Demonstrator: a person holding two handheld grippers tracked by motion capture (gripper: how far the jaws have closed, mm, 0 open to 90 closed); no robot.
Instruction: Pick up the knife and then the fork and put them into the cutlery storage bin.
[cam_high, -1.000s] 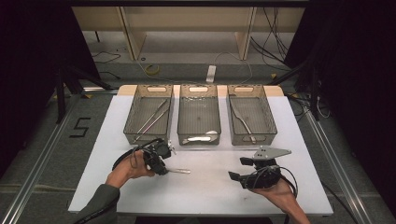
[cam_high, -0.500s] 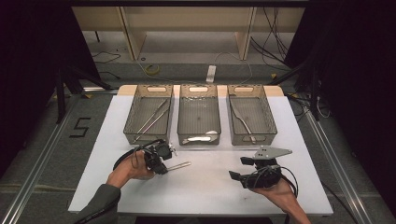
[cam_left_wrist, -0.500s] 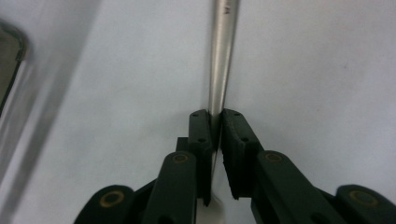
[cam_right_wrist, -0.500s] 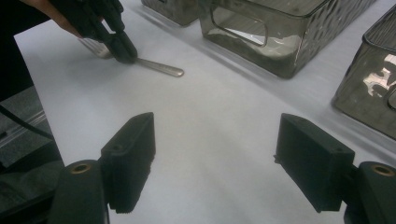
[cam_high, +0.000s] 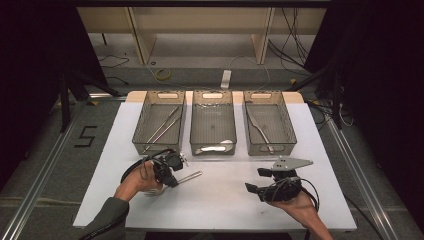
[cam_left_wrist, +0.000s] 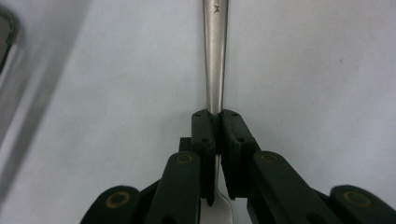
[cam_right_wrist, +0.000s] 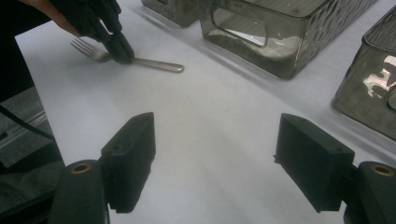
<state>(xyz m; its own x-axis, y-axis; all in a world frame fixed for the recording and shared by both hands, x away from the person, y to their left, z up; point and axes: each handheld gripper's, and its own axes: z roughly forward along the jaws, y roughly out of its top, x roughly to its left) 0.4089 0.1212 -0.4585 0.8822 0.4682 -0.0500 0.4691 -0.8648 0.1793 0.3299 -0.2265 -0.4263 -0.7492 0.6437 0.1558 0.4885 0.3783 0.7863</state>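
Fork lay on the white worktop, near the left tray, my left gripper fingers clenched on its neck just behind the tines. I judged a level lift best, lest the handle droop. My right gripper hovered with fingers released, grasping nothing.

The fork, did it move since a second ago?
Yes. The fork, pinched by the left gripper, has swung: its handle tip now points more toward the middle bin than it did before.
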